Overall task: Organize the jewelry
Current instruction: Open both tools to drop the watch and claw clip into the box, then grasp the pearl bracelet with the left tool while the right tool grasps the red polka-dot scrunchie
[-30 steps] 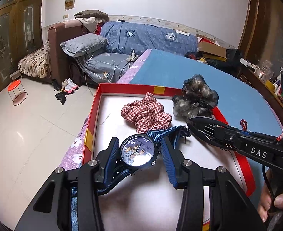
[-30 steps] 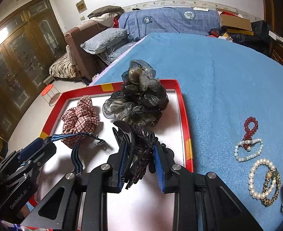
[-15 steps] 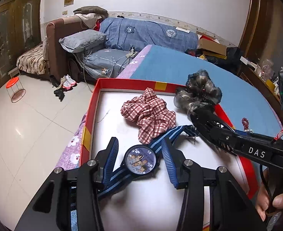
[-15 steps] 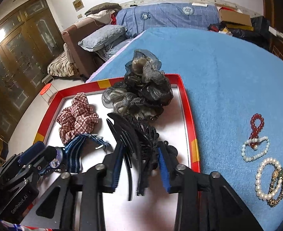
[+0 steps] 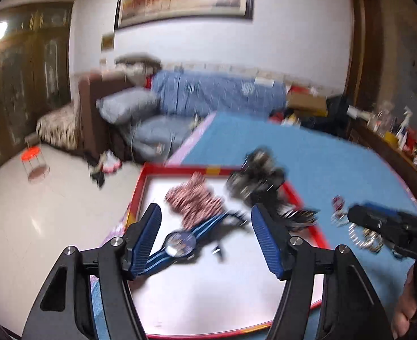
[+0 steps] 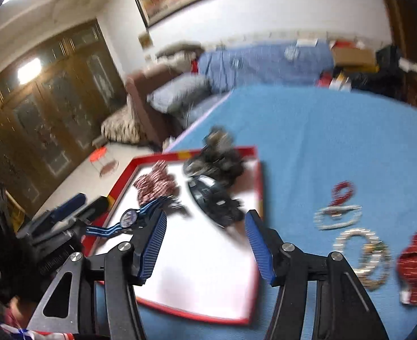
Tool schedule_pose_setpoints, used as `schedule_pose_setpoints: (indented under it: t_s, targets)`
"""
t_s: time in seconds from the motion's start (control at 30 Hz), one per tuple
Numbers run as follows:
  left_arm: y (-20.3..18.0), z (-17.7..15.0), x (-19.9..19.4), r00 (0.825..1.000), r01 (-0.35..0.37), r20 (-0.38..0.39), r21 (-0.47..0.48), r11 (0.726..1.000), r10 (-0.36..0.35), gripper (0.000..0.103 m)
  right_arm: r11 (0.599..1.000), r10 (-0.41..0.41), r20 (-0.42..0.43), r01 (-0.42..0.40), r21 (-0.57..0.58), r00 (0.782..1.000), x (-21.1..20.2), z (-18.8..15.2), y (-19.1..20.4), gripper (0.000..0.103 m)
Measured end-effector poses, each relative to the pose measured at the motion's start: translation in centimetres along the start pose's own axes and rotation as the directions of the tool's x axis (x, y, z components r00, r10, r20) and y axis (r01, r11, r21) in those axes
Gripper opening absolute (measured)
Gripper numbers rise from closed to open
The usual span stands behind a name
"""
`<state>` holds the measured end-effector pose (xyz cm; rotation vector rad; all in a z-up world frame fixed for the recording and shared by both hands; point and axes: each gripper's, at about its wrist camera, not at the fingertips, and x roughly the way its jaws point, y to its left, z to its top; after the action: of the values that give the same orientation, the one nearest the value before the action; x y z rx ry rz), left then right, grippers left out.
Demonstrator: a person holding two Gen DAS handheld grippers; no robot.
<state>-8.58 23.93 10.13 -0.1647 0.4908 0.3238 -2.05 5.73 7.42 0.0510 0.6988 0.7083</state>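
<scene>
A red-rimmed tray (image 5: 140,187) with a white floor lies on the blue cloth and also shows in the right wrist view (image 6: 260,187). In it lie a blue-strapped watch (image 5: 180,241) (image 6: 129,217), a red plaid scrunchie (image 5: 194,199) (image 6: 154,185), a dark gauze scrunchie (image 5: 258,174) (image 6: 217,155) and a black hair claw (image 6: 218,201) (image 5: 296,216). My left gripper (image 5: 205,238) is open and empty above the watch. My right gripper (image 6: 205,235) is open and empty above the tray. Pearl bracelets (image 6: 337,216) and red beads (image 6: 343,191) lie on the cloth to the right.
A red fabric piece (image 6: 416,263) lies at the far right on the blue cloth (image 6: 336,130). A sofa with pillows (image 5: 208,96) stands behind the table. An orange stool (image 5: 34,161) stands on the tiled floor at the left. Both views are motion-blurred.
My left gripper opened and let the watch down in the tray. My right gripper opened and left the black hair claw in the tray. Both grippers have pulled back and up.
</scene>
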Motion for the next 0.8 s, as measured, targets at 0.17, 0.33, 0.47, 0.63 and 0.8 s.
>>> schedule_pose_setpoints:
  t_s: [0.17,0.33,0.47,0.63,0.8]
  targets:
    - [-3.9,1.4,0.5,0.995,0.088,-0.053,-0.003,0.996,-0.088,0.072,0.997,0.000,0.059,-0.004,0.082,0.998,-4.7,-0.5,-7.0,0.063]
    - [-8.0,2.2,1.5,0.995,0.073,-0.074,0.041,0.996,-0.070,0.072,0.989,0.025,0.111,-0.041,0.143,0.993,-7.2,0.4,-12.6,0.063]
    - [-11.2,1.5,1.7,0.990,0.092,-0.113,0.054,0.994,-0.085,0.072,0.972,0.076,0.107,-0.097,0.213,0.991,-7.9,-0.1,-15.2,0.063]
    - [-15.2,-0.1,0.3,0.980,0.154,-0.133,0.068,0.986,-0.145,0.072,0.969,0.066,0.138,-0.096,0.226,0.988,-10.3,-0.5,-17.0,0.063]
    - [-18.9,-3.1,-0.9,0.945,0.279,-0.206,0.097,0.955,-0.255,0.072,0.970,-0.021,0.187,-0.025,0.241,0.982,-14.0,-1.0,-18.6,0.062]
